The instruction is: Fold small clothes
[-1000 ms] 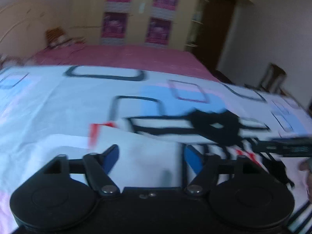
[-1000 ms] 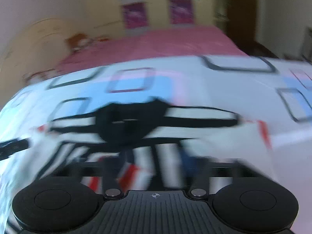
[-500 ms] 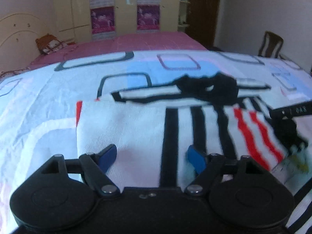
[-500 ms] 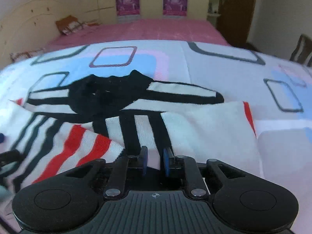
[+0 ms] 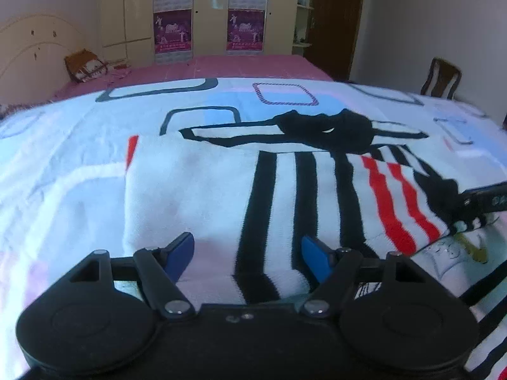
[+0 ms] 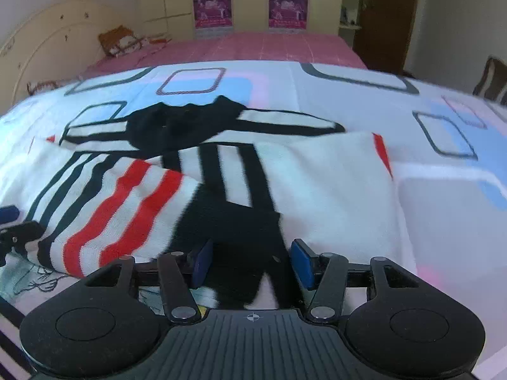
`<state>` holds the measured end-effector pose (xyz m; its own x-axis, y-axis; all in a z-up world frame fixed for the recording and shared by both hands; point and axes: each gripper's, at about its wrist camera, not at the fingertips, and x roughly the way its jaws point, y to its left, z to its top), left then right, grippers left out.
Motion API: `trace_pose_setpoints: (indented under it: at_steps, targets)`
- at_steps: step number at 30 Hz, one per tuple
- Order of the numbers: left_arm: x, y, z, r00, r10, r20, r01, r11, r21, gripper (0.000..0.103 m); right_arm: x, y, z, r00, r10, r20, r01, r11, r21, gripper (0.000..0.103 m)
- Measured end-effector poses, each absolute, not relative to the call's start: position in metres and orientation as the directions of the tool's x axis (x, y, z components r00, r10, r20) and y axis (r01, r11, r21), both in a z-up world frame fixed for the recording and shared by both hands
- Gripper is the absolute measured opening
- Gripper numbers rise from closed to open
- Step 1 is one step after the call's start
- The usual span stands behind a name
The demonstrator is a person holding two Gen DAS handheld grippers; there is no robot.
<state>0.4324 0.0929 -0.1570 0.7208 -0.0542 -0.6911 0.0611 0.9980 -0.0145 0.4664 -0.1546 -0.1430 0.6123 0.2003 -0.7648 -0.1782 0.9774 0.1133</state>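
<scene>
A small white knit sweater (image 5: 206,190) with black and red stripes and a black collar (image 5: 326,129) lies on the patterned bedspread (image 5: 63,158). One sleeve with red stripes (image 6: 126,196) is folded over its body (image 6: 332,183). My left gripper (image 5: 247,253) is open, its blue pads either side of the sweater's near hem. My right gripper (image 6: 250,262) is open over the near edge of the sweater's black stripe. The right gripper's tip also shows at the right edge of the left wrist view (image 5: 484,194).
The bedspread (image 6: 443,190) covers a bed, with a pink sheet (image 5: 206,66) beyond it. A wardrobe with purple posters (image 5: 209,12) stands at the back, a dark door (image 6: 389,15) to its right. A wooden chair (image 5: 442,77) stands at the far right. A printed garment (image 6: 28,278) lies beneath the sweater.
The right gripper was shut on the sweater half a second ago and has opened, letting the fabric go. The left gripper stayed open and moved closer over the sweater.
</scene>
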Motion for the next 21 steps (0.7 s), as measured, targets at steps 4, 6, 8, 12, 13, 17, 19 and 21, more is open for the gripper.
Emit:
trace_pose_setpoints:
  at_steps: [4, 6, 8, 12, 13, 17, 19, 21]
  targets:
    - [0.426, 0.093, -0.15, 0.728, -0.06, -0.683, 0.045, 0.998, -0.041, 0.074, 0.455, -0.143, -0.125, 0.643, 0.269, -0.717, -0.239, 0.96, 0.146, 0.052]
    - [0.423, 0.095, -0.158, 0.719, -0.041, -0.693, 0.055, 0.998, -0.002, 0.075, 0.46, -0.135, -0.136, 0.616, 0.238, -0.751, -0.248, 0.963, 0.102, 0.037]
    - [0.42, 0.1, -0.161, 0.727, -0.042, -0.685, 0.065, 0.998, 0.008, 0.076, 0.463, -0.139, -0.147, 0.611, 0.226, -0.758, -0.211, 0.97, 0.119, 0.038]
    - [0.421, 0.105, -0.156, 0.724, -0.04, -0.688, 0.056, 0.998, 0.0, 0.073, 0.454, -0.142, -0.133, 0.641, 0.213, -0.737, -0.195, 0.974, 0.113, 0.038]
    - [0.422, 0.105, -0.158, 0.723, -0.042, -0.69, 0.056, 0.998, -0.002, 0.074, 0.451, -0.143, -0.133, 0.649, 0.218, -0.729, -0.19, 0.974, 0.123, 0.038]
    - [0.421, 0.102, -0.161, 0.728, -0.03, -0.685, 0.062, 0.998, 0.022, 0.074, 0.455, -0.143, -0.146, 0.613, 0.206, -0.763, -0.159, 0.978, 0.136, 0.038]
    - [0.421, 0.103, -0.16, 0.724, -0.033, -0.689, 0.064, 0.998, 0.02, 0.074, 0.452, -0.141, -0.138, 0.629, 0.196, -0.752, -0.152, 0.98, 0.128, 0.038]
    - [0.421, 0.104, -0.16, 0.723, -0.036, -0.69, 0.063, 0.998, 0.014, 0.074, 0.448, -0.142, -0.135, 0.663, 0.191, -0.724, -0.126, 0.981, 0.144, 0.038]
